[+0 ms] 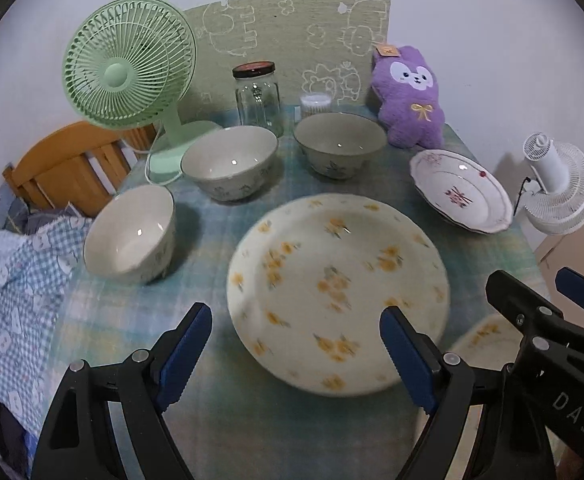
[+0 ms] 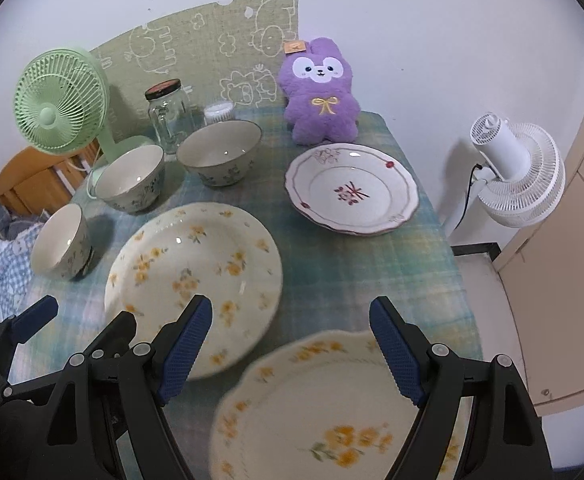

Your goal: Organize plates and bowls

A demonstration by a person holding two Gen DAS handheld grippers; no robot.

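Blue-padded left fingers: the left gripper (image 1: 294,354) hangs with its fingers (image 1: 185,354) spread wide, holding nothing, over the near rim of a yellow-flowered plate (image 1: 338,294) at the centre of the left wrist view.
Right fingers: the right gripper (image 2: 292,354) is likewise spread and empty, its fingers (image 2: 398,354) above a second yellow-flowered plate (image 2: 340,412) at the lower middle of the right wrist view.
Plates: both lie flat on the tabletop (image 2: 340,276), near each other but apart; a red-patterned plate (image 2: 352,190) sits at the right of the frame, beyond them.
Bowls: three pale bowls curve along the left side: small bowl (image 1: 129,234), middle bowl (image 1: 229,162), far bowl (image 1: 340,144), all upright and apart.
Back of the tabletop: a green fan (image 1: 129,64) at upper left, a glass jar (image 1: 257,98) with a dark lid, and a purple plush toy (image 1: 410,98) at upper right.
Beyond the edge: a white fan (image 2: 518,172) at right.
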